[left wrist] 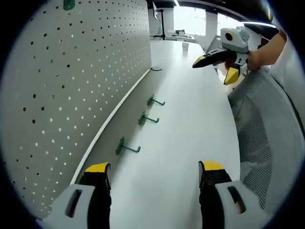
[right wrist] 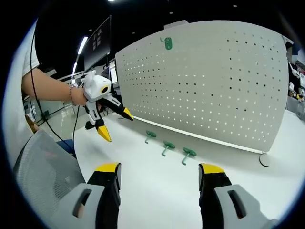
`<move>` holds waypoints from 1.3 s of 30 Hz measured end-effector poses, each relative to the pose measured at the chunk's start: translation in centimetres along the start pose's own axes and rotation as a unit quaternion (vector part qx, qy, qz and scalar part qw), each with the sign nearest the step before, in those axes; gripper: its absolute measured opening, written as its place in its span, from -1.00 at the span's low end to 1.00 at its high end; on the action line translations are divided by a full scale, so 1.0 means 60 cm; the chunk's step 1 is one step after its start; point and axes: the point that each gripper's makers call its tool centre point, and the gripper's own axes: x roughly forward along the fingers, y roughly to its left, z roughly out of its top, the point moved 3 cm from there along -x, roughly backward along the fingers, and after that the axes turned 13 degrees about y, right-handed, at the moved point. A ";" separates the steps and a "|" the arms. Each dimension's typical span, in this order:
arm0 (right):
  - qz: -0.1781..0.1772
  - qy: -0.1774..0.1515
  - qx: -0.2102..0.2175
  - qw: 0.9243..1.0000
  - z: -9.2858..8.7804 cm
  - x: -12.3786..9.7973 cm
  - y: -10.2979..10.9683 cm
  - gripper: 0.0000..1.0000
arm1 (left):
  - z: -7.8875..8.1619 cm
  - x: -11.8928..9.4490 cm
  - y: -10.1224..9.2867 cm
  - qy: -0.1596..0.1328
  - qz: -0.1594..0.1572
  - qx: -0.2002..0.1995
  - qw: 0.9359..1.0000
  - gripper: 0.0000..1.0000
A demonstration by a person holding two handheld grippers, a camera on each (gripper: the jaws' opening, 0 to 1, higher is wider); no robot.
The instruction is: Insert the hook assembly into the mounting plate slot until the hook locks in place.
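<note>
A white table [right wrist: 157, 191] spreads before me, and a grey pegboard [right wrist: 209, 81] stands upright along its far edge, one green hook [right wrist: 167, 44] already hanging near its top. A mesh chair back [left wrist: 267, 138] sits at the table's near side. My left gripper [left wrist: 155, 174] hovers over the table with jaws wide apart, gripping nothing; my right gripper [right wrist: 159, 174] is just as wide and empty. Three green hook assemblies [left wrist: 126, 148] [left wrist: 147, 119] [left wrist: 155, 101] lie in a row on the table near the pegboard's foot, apart from both grippers.
</note>
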 end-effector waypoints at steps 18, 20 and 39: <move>0.003 0.006 -0.008 1.000 -0.002 0.003 0.004 0.29 | 0.003 0.026 0.026 0.036 -0.016 0.036 0.999 0.54; 0.005 0.006 -0.008 1.000 -0.003 0.004 0.005 0.29 | 0.004 0.028 0.031 0.037 -0.015 0.036 0.999 0.54; 0.006 0.009 -0.009 1.000 -0.003 0.004 0.007 0.30 | 0.014 0.058 0.068 0.066 -0.030 0.056 0.996 0.54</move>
